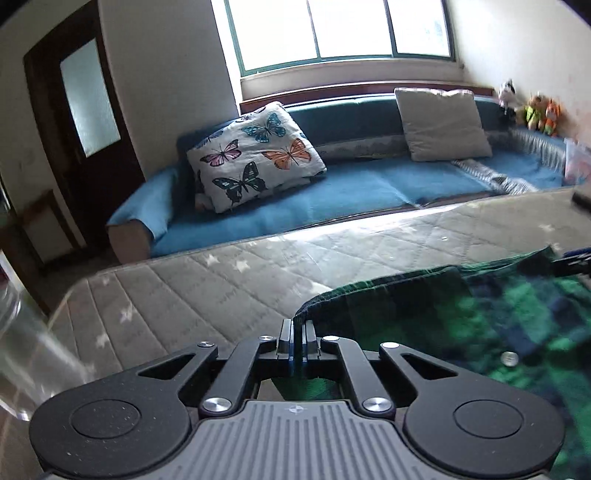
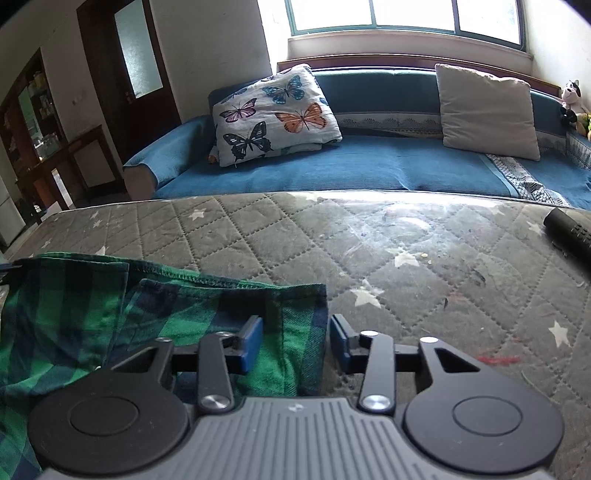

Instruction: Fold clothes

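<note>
The left gripper [image 1: 296,334] has its jaws pressed together, pinching the dark hemmed edge of the green plaid garment [image 1: 461,317] at its near left corner. From that pinch the cloth spreads away to the right across the grey quilted mattress [image 1: 177,291], its weave a blur of green and navy checks, with a small pale button [image 1: 510,357] showing on the fabric.

The right gripper [image 2: 295,332] stands with its jaws apart, blue pads [image 2: 251,339] showing on both fingers. The right-hand edge of the garment [image 2: 207,317] lies in the gap: one pad rests over the cloth, the other sits just off its edge over bare mattress [image 2: 406,236], and neither visibly presses on the fabric. In this view the garment lies flat on the near left part of the mattress, one layer overlapping another, with a green stitched hem running along its far edge.

Farther along the star-printed mattress, a dark remote control [image 2: 570,232] lies near the right edge. Beyond the mattress runs a blue sofa [image 2: 332,166] carrying a butterfly-print cushion [image 2: 273,114] and a plain pale cushion [image 2: 487,110], with soft toys [image 1: 532,110] at its right end. Behind the sofa a bright window [image 1: 340,29] fills the wall, and a dark wooden door [image 1: 81,110] stands to the left
</note>
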A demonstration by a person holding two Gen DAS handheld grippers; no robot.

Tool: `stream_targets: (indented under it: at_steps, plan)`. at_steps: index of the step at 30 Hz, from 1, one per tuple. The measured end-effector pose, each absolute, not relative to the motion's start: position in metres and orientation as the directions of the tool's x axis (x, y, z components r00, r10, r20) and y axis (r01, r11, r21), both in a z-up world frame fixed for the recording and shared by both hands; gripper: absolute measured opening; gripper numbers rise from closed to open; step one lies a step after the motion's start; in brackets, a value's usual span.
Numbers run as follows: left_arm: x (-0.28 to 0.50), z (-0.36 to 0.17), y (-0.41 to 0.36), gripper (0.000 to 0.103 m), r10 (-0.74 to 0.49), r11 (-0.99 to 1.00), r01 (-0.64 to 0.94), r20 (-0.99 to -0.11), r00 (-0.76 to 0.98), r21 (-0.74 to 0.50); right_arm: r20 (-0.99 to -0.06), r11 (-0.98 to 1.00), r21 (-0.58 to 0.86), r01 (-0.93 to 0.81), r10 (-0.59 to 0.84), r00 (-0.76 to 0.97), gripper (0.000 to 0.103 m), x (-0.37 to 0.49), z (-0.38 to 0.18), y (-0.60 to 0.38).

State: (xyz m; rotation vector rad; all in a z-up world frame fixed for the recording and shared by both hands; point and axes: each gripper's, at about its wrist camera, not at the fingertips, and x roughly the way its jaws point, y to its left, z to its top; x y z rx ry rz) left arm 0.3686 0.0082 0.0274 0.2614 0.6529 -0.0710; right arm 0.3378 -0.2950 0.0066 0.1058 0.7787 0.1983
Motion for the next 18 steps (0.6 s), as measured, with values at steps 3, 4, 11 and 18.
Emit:
stream_targets:
  at_steps: [3,4,11,18]
  plan:
    - [0.381,0.013,0.002,0.004,0.047,0.949,0.154,-0.608,0.792,0.274,-0.684,0.978,0.166,-0.127,0.207,0.699,0.012,0.342,0.005,-0.296]
    - [0.384,0.008,0.0,0.004,0.057,0.944,0.156,-0.608,0.792,0.291,-0.683,0.978,0.166,-0.125,0.206,0.701,0.009,0.343,0.005,-0.296]
    - [0.402,-0.017,-0.001,0.011,0.123,0.942,0.114,-0.64,0.759,0.316,-0.67,0.987,0.125,-0.097,0.156,0.726,0.006,0.351,0.003,-0.294]
    - [0.371,0.008,0.001,0.021,0.072,0.96,0.118,-0.627,0.776,0.256,-0.669,0.985,0.099,-0.144,0.173,0.723,0.023,0.324,0.022,-0.292]
